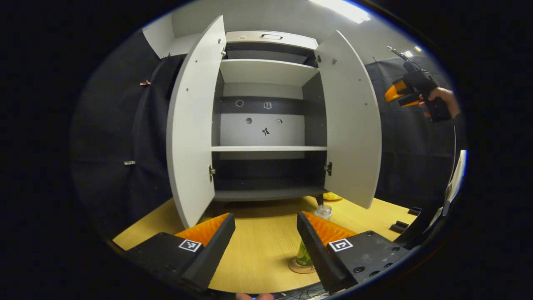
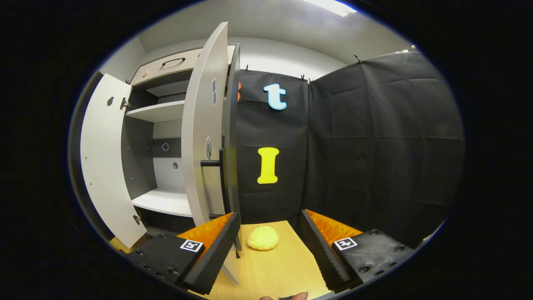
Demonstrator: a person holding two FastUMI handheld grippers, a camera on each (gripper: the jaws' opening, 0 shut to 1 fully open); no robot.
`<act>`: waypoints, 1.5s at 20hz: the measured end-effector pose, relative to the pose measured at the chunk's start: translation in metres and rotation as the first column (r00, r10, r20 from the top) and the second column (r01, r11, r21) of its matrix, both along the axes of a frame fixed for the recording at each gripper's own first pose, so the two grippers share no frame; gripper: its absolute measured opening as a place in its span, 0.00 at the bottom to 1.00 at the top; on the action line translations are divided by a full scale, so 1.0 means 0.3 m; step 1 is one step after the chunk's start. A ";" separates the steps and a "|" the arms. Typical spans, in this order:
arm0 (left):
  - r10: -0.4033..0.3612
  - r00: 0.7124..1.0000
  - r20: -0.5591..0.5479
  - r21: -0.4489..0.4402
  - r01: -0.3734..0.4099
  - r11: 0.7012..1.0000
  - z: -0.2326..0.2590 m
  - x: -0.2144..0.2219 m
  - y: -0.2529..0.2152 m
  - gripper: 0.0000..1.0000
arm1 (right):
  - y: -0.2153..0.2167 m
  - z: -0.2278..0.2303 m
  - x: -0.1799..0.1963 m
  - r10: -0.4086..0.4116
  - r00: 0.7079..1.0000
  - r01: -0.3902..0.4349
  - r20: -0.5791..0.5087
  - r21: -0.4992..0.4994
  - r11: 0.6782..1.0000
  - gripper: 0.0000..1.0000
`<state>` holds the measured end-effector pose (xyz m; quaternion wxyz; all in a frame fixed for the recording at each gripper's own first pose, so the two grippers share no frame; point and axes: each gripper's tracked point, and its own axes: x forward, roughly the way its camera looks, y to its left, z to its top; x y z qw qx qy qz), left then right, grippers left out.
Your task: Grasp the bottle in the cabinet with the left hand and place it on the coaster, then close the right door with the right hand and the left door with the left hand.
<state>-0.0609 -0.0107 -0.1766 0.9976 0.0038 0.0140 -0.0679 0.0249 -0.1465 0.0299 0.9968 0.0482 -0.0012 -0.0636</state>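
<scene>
Doors of the cabinet (image 1: pixel 266 125) stood wide, the left door (image 1: pixel 191 133) and right door (image 1: pixel 354 125) swung out over the table (image 1: pixel 258 246), with bare wood between them. The bottle (image 1: pixel 306 250) stood upright on the coaster (image 1: pixel 300 266), long axis vertical, partly hidden behind a finger of the left tool (image 1: pixel 265 243), whose jaws gaped, holding nothing. The right tool (image 2: pixel 270 246) also gaped, unladen, beside the right door's edge (image 2: pixel 208 146); a yellow lump (image 2: pixel 262 238), possibly a sponge, lay ahead.
</scene>
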 end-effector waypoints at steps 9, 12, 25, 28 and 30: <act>0.166 0.983 0.084 -0.062 -0.161 0.985 0.483 0.045 0.143 0.95 | -0.023 0.004 0.117 0.029 0.999 -0.028 -0.015 0.080 0.996 0.98; 0.207 0.977 0.050 -0.079 -0.202 0.976 0.548 0.073 0.197 0.95 | -0.026 0.009 0.144 0.040 0.999 -0.038 -0.017 0.100 0.994 0.97; 0.297 0.955 -0.009 0.022 -0.297 0.955 0.562 0.032 0.412 0.95 | 0.142 0.021 0.122 0.132 0.991 -0.132 0.007 0.097 0.986 0.98; 0.287 0.958 0.000 0.026 -0.287 0.958 0.572 0.027 0.415 0.95 | 0.231 0.021 0.122 0.179 0.984 -0.179 0.015 0.117 0.977 0.97; 0.283 0.959 0.002 0.035 -0.283 0.958 0.573 0.024 0.418 0.95 | 0.296 0.024 0.129 0.214 0.977 -0.215 0.017 0.119 0.969 0.97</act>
